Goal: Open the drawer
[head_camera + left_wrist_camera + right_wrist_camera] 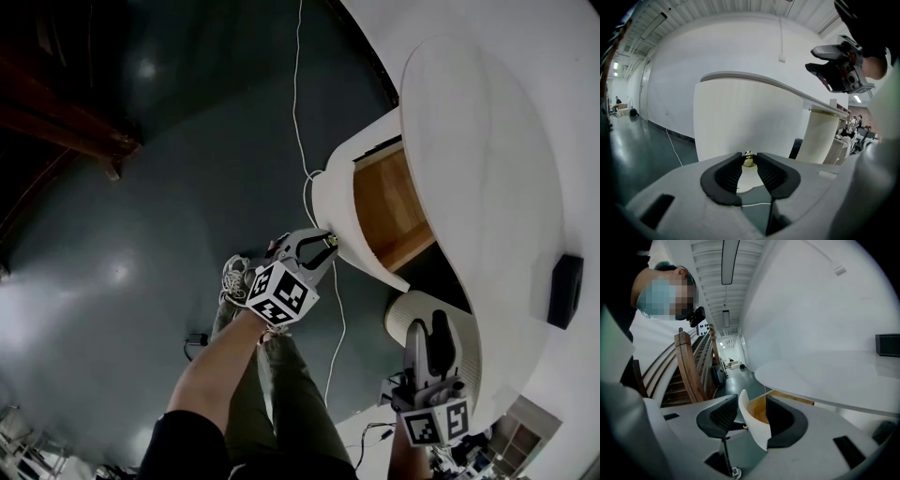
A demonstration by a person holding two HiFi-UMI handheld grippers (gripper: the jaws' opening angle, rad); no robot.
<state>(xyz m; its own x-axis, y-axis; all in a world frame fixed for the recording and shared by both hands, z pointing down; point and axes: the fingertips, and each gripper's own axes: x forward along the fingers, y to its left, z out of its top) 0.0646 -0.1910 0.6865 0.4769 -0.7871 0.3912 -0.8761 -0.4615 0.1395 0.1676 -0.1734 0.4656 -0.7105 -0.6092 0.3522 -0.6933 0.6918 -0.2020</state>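
The drawer (339, 202) stands pulled out from under the white surface (487, 169), with its wooden inside open to view. At the drawer's front, the left claw (328, 246) is clamped on the small brass knob (749, 160), both pads pressed against it. The right claw (428, 339) hangs just off the drawer's near end with its jaws wide apart. The drawer's white front edge shows in the gap, and no pad presses on it. A white cable (298, 94) trails over the floor beyond the drawer.
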